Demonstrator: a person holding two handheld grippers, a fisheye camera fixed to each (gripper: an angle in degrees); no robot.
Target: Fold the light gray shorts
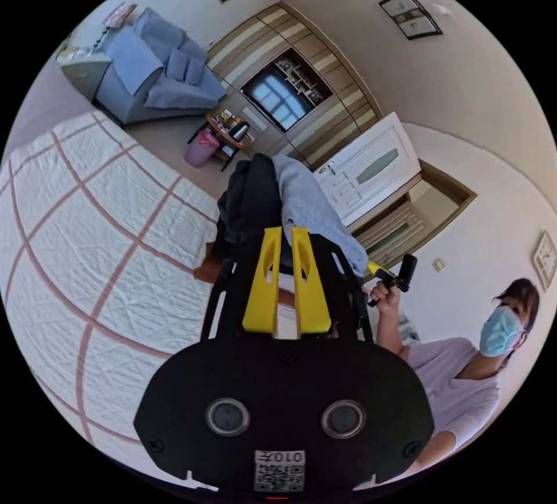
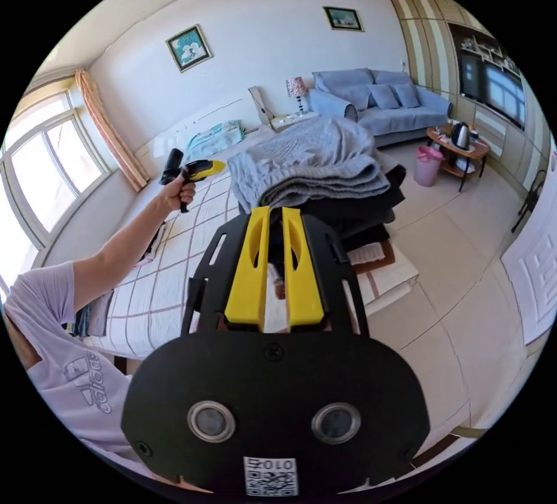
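The light gray shorts lie folded on top of a pile of dark clothes at the corner of the bed. In the left gripper view the same gray shorts lie over the dark pile. My left gripper hangs just short of the pile, its yellow jaws close together with nothing between them. My right gripper stands likewise in front of the pile, jaws together and empty. A hand holds each gripper away from the clothes: the right gripper beside the pile, the left gripper over the bed.
The bed carries a white quilt with pink lines. A blue sofa, a small round table with a kettle and a pink bin stand past the pile. A white door is close by. Tiled floor lies beside the bed.
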